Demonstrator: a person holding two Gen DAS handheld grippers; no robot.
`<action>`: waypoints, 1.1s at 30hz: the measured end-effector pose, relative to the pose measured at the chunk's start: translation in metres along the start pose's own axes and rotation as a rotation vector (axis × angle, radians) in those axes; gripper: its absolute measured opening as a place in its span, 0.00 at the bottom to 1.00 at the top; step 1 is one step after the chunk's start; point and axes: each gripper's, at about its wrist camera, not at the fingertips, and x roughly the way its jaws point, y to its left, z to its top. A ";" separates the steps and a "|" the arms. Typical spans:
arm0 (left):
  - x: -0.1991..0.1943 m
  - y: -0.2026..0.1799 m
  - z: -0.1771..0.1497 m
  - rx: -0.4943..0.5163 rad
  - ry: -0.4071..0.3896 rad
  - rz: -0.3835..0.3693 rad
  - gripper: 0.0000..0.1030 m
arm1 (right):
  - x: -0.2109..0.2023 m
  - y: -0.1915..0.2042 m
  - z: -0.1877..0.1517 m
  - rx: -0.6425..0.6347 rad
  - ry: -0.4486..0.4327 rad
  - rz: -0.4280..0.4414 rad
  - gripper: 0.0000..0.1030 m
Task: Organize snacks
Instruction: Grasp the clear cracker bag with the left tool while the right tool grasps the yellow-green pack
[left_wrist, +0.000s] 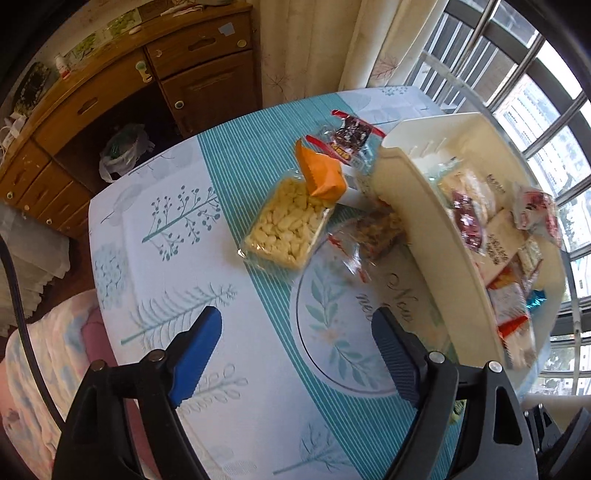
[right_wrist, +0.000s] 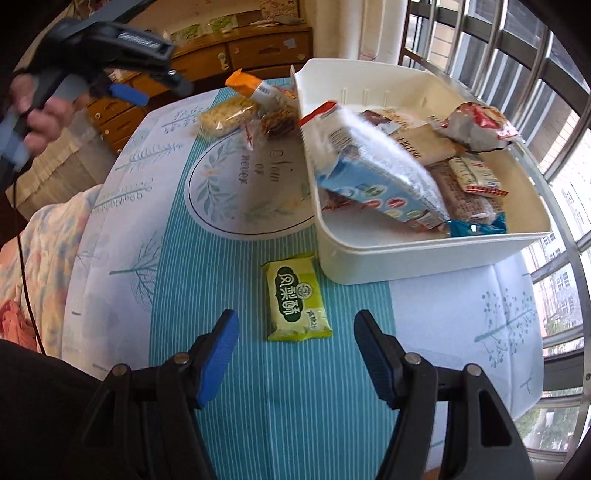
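A white bin (right_wrist: 406, 254) on the patterned tablecloth holds several snack packs, with a blue-and-white pack (right_wrist: 376, 173) leaning on top. A green packet (right_wrist: 297, 299) lies flat in front of the bin, just ahead of my open right gripper (right_wrist: 297, 325) and untouched by its pads. My left gripper (left_wrist: 295, 325) hangs open over the cloth with nothing between its fingers. Ahead of it, beside the bin (left_wrist: 406, 206), lie a clear pack of pale puffed snacks (left_wrist: 288, 225), an orange packet (left_wrist: 321, 173), a brown snack pack (left_wrist: 376, 229) and a dark red pack (left_wrist: 351, 136).
A wooden cabinet (left_wrist: 110, 92) stands beyond the table's far edge, with a plastic bag (left_wrist: 122, 151) on the floor below it. A barred window (left_wrist: 535, 92) runs behind the bin. A flowered blanket (left_wrist: 44, 350) lies off the table's left side.
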 end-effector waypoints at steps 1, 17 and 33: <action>0.008 0.001 0.004 -0.007 0.001 0.011 0.80 | 0.003 0.001 0.000 -0.001 0.004 0.004 0.61; 0.083 0.007 0.041 -0.047 0.001 0.031 0.80 | 0.032 -0.004 0.006 0.064 0.054 -0.008 0.50; 0.109 0.016 0.066 -0.094 -0.014 0.000 0.76 | 0.045 -0.003 0.020 0.063 0.114 -0.007 0.40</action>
